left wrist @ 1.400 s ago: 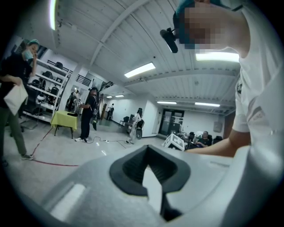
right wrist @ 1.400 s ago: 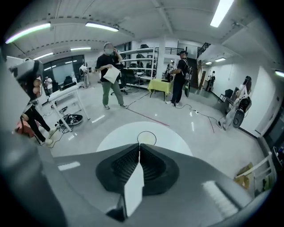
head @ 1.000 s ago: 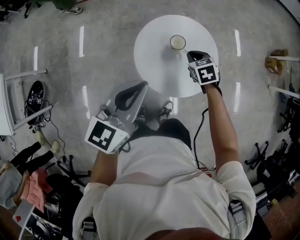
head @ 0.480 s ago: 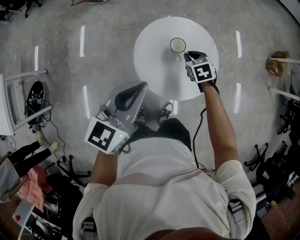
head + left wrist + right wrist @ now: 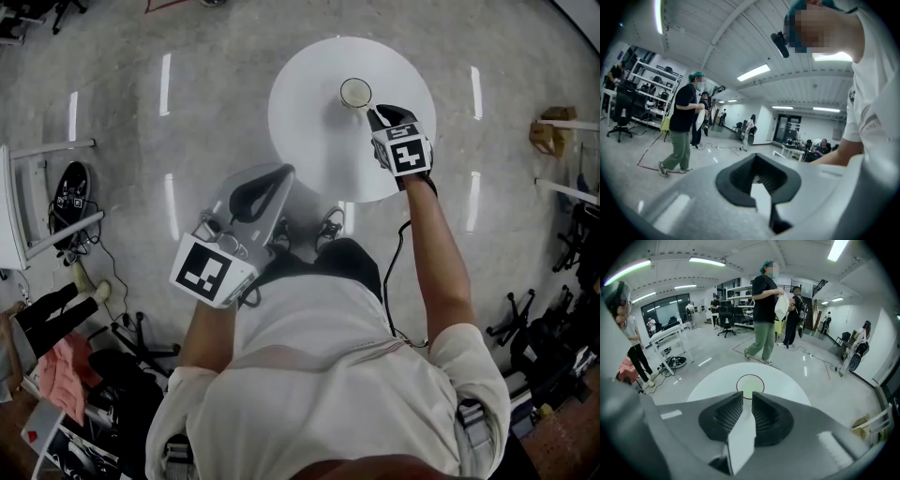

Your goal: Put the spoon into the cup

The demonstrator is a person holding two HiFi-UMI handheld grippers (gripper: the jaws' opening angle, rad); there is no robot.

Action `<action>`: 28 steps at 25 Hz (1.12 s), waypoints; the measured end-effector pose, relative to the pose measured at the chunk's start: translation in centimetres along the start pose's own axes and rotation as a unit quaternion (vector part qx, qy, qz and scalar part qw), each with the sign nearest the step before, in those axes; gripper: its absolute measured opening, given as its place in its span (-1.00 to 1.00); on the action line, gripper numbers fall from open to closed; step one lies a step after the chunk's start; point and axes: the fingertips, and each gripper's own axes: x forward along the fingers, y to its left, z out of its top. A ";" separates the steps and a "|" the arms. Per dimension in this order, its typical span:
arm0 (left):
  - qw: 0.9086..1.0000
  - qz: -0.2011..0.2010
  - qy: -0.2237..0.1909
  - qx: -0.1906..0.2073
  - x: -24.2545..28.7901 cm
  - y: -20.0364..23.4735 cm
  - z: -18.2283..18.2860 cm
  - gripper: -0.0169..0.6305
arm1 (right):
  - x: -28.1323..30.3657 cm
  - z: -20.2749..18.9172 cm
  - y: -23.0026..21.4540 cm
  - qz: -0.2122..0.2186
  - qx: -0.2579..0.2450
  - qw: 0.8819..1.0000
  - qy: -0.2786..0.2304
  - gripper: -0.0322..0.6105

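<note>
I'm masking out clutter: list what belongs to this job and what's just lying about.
Job:
- cup on the table
- right tongs, close beside the cup, slightly apart
- no spoon visible

Lying about:
- left tongs, shut, held off the table
- cables on the floor
- person walking past

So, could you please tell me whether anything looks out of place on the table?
Nothing is spilled or tipped: the cup stands upright on the round table. One oddity is that no spoon shows in any view, and the right gripper beside the cup holds nothing.
</note>
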 end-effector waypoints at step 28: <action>0.983 -0.138 -0.064 0.106 -0.9 -16.6 11.6 -0.94 | -44.6 4.0 6.8 -0.104 0.076 0.901 -0.414 -0.88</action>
